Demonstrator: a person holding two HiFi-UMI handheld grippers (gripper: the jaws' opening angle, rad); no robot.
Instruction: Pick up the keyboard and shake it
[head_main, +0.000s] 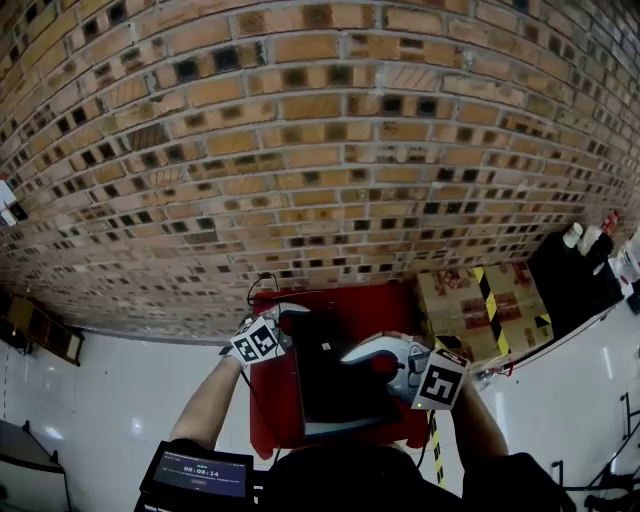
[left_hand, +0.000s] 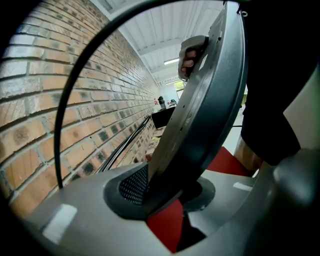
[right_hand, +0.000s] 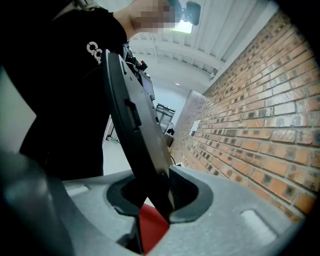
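- A brown brick wall (head_main: 300, 130) fills most of the head view, with a glossy white floor (head_main: 100, 390) at its foot.
- A low red-topped table (head_main: 272, 410) stands against the wall. Just to its right sits a cardboard box with yellow-and-black hazard tape (head_main: 480, 310).
- The flat black computer keyboard (head_main: 335, 385) is up off the red top and suspended over it between my two tools. It is tipped steeply onto its long edge, its smooth underside turned toward the head camera.
- The left gripper (left_hand: 167, 192) is clenched on the keyboard's left end. Its dark dotted pads bite both faces of the slab, and red table shows in the gap below.
- The right gripper (right_hand: 152, 197) is clamped the same way on the opposite end, with the board rising at a slant out of its jaws.
- A thin black cable (left_hand: 56, 132) arcs up from beside the left jaw across the brickwork.
- Progress, as I read it: the pick-up looks done, since both ends are gripped and the board is off the table. A still cannot show whether the shake has begun, so I count that as the part remaining. Setting the keyboard back down may come after that.
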